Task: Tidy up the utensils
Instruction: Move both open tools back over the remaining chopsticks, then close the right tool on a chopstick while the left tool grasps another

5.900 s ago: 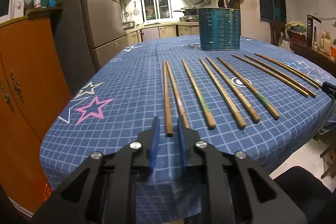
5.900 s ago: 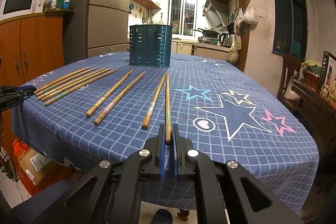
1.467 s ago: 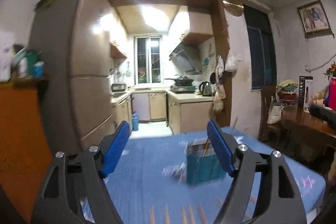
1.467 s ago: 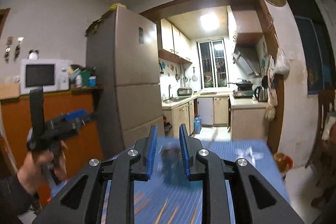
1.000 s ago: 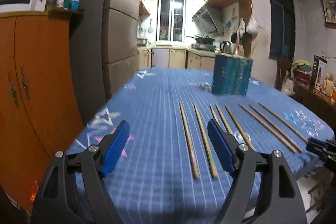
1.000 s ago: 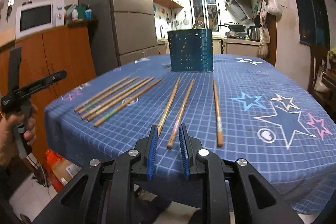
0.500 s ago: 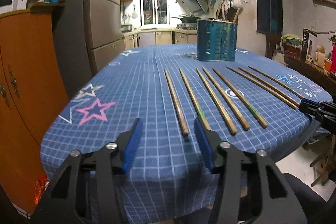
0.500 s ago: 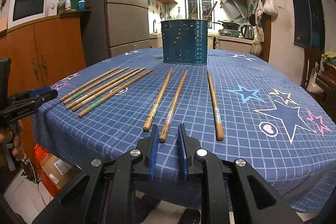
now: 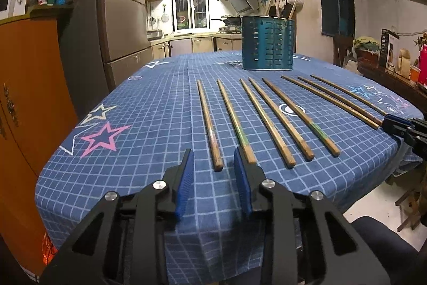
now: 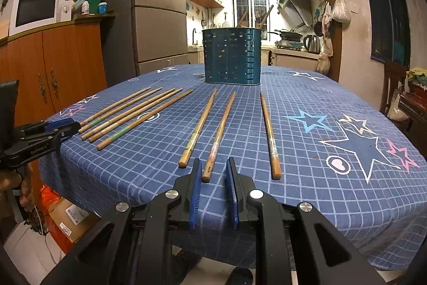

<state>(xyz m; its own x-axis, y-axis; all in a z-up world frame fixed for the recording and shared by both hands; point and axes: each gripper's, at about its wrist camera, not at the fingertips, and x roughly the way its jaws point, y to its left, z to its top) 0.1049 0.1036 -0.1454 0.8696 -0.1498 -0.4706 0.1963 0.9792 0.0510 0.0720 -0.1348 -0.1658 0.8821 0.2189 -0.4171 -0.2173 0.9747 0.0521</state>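
I saw a blue tablecloth point(image 9: 160, 108) gridded in white, with pink, white and pale-blue stars, tan wooden chopsticks point(image 9: 209, 124) banded green, a teal holder point(image 9: 267, 44), and blue pads point(image 9: 184, 184) on black grippers.

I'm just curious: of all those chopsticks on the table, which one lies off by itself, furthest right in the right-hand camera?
The lone chopstick on the far right, nearest the blue star. A wide gap parts it from the others.

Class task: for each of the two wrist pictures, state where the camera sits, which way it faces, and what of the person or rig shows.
Left wrist: on the left gripper, facing its leftmost chopstick; right gripper at right edge.
Right wrist: on the right gripper, facing a chopstick; left gripper and hand at left.
Shared: teal holder, chopsticks, tablecloth.
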